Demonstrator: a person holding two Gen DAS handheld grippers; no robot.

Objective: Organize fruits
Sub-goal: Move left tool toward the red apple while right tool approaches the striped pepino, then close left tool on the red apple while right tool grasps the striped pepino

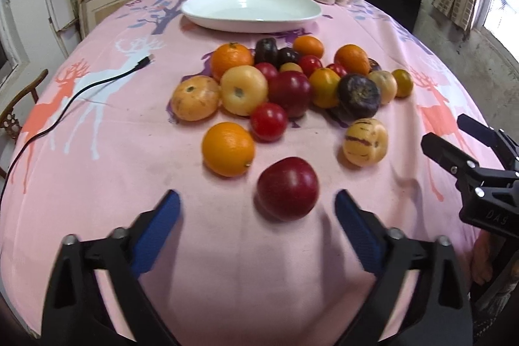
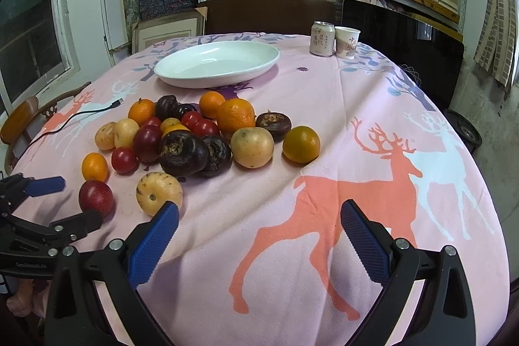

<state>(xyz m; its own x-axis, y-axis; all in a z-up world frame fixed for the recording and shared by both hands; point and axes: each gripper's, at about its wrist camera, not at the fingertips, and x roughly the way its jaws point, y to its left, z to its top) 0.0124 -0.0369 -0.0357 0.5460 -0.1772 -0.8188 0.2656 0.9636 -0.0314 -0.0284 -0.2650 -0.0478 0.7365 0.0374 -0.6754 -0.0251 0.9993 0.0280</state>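
Observation:
A heap of fruit [image 1: 292,80] lies on the pink tablecloth: oranges, red plums, yellow striped melons, dark purple fruits. The heap also shows in the right wrist view [image 2: 201,135]. A white oval plate [image 1: 251,8] [image 2: 217,62] stands empty behind it. My left gripper [image 1: 258,209] is open, its blue pads either side of a red plum [image 1: 287,187] [image 2: 96,195] just ahead of the fingertips, not touching. My right gripper [image 2: 259,216] is open and empty over bare cloth, right of a yellow striped melon [image 2: 159,192] [image 1: 365,141].
A black USB cable [image 1: 81,89] runs across the cloth at the left. A drink can [image 2: 321,38] and a paper cup [image 2: 347,41] stand at the far right of the table. Chairs and shelves surround the table.

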